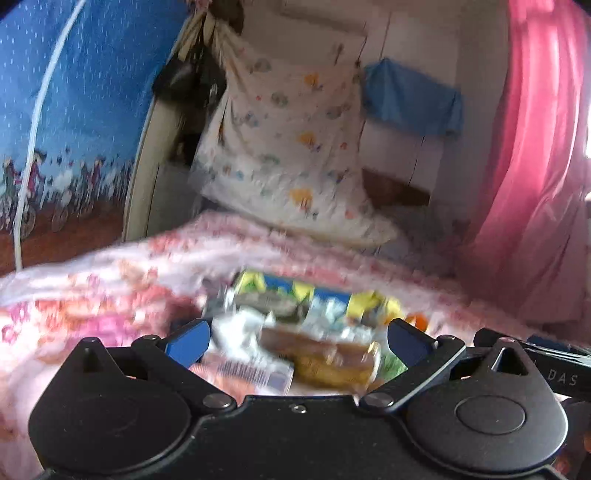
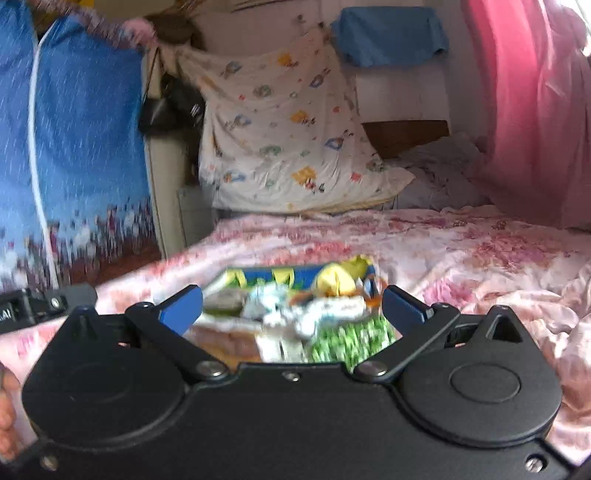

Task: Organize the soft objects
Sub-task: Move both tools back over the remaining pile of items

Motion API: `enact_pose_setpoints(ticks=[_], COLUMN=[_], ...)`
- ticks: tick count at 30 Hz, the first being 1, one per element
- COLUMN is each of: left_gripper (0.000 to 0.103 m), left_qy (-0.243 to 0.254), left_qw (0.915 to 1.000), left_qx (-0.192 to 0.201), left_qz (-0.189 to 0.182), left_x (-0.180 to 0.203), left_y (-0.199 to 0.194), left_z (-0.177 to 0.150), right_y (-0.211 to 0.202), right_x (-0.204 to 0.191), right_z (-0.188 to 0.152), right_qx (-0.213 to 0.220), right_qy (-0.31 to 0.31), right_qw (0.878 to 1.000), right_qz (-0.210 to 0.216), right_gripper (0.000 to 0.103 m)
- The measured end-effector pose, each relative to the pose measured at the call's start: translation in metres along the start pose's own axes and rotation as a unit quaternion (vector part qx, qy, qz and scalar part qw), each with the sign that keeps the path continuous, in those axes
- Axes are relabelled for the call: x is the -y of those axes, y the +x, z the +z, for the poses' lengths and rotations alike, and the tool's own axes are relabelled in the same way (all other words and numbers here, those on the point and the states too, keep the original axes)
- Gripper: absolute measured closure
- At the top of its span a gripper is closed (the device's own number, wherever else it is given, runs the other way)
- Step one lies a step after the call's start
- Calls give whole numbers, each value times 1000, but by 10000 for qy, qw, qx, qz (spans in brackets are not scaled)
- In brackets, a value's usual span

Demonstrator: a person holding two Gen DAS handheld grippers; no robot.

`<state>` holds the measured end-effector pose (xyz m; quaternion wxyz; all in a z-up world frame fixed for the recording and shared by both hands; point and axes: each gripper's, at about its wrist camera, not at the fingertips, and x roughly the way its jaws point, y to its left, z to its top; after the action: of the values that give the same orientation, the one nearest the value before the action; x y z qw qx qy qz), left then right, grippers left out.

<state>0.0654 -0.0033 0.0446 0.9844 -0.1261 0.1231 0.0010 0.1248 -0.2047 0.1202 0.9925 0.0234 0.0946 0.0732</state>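
Left gripper (image 1: 297,341): jaws spread wide, nothing between the pads; it hangs just over the pile, not gripping it
Right gripper (image 2: 291,304): also wide open and empty, just over the same pile from the right; its body shows at the right edge of the left wrist view
Pile (image 1: 306,332): a loose heap of small soft things and packets, blue, yellow, white, brown and green, blurred so single pieces cannot be told apart; it lies on the bed near the near edge, roughly mid-width
Bed (image 2: 461,254): covered by a pink flowered spread, rumpled toward the right side
Pillow (image 2: 284,133): white with small cartoon prints, propped upright at the far end against the wall
Blue cloth (image 2: 388,35): hung on the wall above the far end
Curtain (image 2: 532,110): pink, along the right side
Progress: early, by my reading; the heap looks unsorted and nothing has been lifted out or set apart
Left to do: pick pieces from the heap one by one and lay them in order
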Motion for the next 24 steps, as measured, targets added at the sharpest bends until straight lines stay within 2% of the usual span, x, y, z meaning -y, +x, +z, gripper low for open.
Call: enact_pose_setpoints(ticks=[3, 10, 14, 20, 24], left_gripper=[1, 1, 1, 1, 1], left_qy=[-6, 215, 62, -34, -118], left_qw=[9999, 9960, 9929, 9919, 9912], left_qx=[-166, -756, -1158, -1246, -1282], left_qz=[25, 417, 283, 246, 304], left_x=[-5, -9, -12, -16, -20], left_y=[7, 28, 37, 38, 39], left_z=[-2, -12, -16, -17, -15], right_y=[7, 23, 23, -5, -4], right_x=[-2, -7, -19, -29, -33], right_z=[-6, -19, -31, -35, -38], right_qx=[-64, -327, -503, -538, -625], right_qy=[-271, -520, -673, -900, -969], right_qw=[9996, 9981, 9964, 9943, 9931], right_qz=[-39, 45, 117, 190, 219], right_gripper=[1, 1, 1, 1, 1])
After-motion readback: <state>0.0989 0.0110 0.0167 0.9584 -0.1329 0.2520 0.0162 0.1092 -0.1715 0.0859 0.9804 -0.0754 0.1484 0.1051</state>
